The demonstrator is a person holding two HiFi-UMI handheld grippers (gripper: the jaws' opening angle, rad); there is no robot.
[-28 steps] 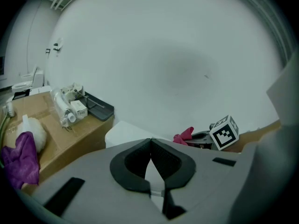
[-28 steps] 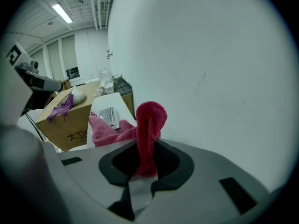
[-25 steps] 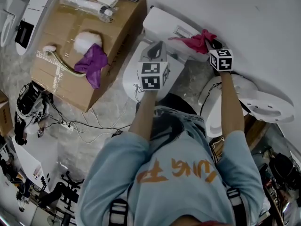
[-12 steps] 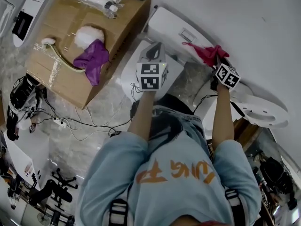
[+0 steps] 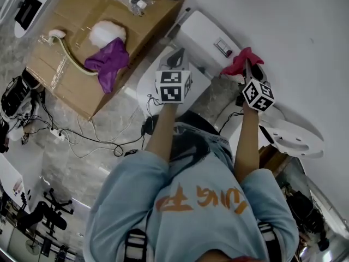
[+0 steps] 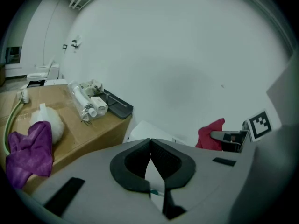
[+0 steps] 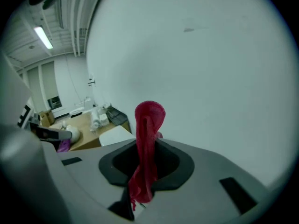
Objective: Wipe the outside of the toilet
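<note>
The likeliest trouble sits closest in: the right gripper (image 7: 147, 171) has its jaws closed on a red cloth (image 7: 148, 139), but it pinches only a thin, twisted strand, with most of the fabric bunched in a knob past the tips. Dragged hard over the toilet (image 5: 204, 34), that strand could pull free, or the knob could wipe only a narrow stripe and leave most of the outside untouched. In the head view the cloth hangs at the right end of the tank, beside the flush button and close to the wall (image 5: 294, 31). From that angle it is hard to say whether it touches the porcelain or hovers just off it, so a stroke might brush the wall instead. The left gripper (image 6: 150, 160) has its jaws pressed together at the tips with nothing between them. It is held above the lid, where a careless swing could knock the tank. The toilet stands straight ahead of the person, against the wall. Farther left is a cardboard box (image 5: 65, 53) with a purple cloth (image 5: 109, 61) on top, well apart from both grippers.
</note>
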